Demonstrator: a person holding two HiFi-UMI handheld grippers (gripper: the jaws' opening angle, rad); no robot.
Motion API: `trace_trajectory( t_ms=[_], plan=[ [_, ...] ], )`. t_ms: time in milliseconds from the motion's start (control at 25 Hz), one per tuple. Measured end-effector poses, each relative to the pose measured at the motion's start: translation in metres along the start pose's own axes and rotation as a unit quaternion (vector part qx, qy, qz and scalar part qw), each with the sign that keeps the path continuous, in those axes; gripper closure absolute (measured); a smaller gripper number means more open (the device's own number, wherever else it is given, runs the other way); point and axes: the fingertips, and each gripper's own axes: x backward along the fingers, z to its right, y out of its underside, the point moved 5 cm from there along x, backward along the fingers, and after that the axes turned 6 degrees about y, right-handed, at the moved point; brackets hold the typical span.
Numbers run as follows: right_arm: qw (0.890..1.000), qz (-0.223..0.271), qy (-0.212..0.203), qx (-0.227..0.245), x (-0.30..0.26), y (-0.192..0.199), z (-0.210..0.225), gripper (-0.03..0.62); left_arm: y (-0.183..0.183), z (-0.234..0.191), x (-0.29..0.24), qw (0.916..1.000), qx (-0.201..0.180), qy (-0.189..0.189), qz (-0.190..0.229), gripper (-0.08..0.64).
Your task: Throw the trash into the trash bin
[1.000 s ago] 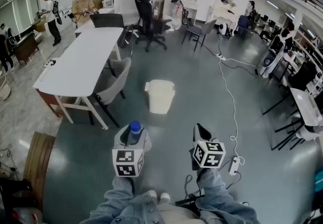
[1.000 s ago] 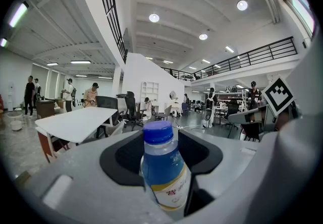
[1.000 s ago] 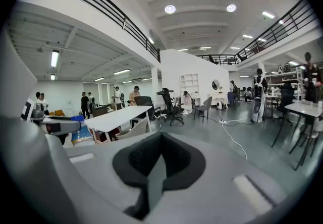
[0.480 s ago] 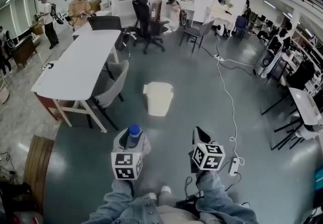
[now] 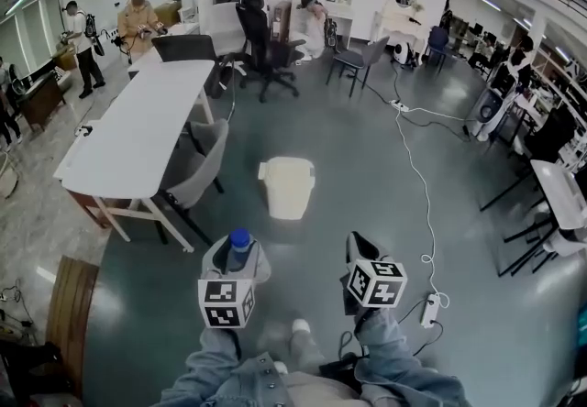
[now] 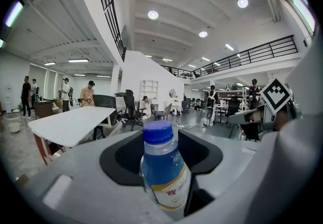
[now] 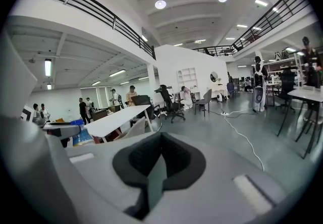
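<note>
A clear plastic bottle (image 5: pixel 240 246) with a blue cap and a yellow-white label stands upright between the jaws of my left gripper (image 5: pixel 237 255), which is shut on it. In the left gripper view the bottle (image 6: pixel 164 167) fills the gap of the left gripper (image 6: pixel 161 153). The white trash bin (image 5: pixel 288 187) stands on the grey floor a few steps ahead, between the two grippers' lines. My right gripper (image 5: pixel 365 247) is held level beside the left one. Its jaws are together in the right gripper view (image 7: pixel 158 163), with nothing held.
A long white table (image 5: pixel 138 126) with a grey chair (image 5: pixel 206 155) runs along the left. A white cable (image 5: pixel 417 178) snakes to a power strip (image 5: pixel 429 309) on the right. A black office chair (image 5: pixel 261 38) and several people are at the back. Desks line the right wall.
Both grippers and the person carrying them have moved forward across the floor toward the bin. The bottle stays gripped in the left gripper. The people at the back left have shifted.
</note>
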Motion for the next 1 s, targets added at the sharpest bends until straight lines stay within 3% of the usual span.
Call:
trace_trajectory(
  t_ms=[640,1000],
  plan=[
    [0.999,-0.002,-0.037,0.002,-0.178,-0.088,0.074,0.589,-0.054,-0.030,-0.178,0.9994,-0.013,-0.033,0.002,0.337],
    [0.999,-0.014,-0.043,-0.009,-0.246,-0.102,0.126,0.589,-0.064,-0.030,-0.250,0.9991,-0.021,-0.036,0.003,0.337]
  ],
)
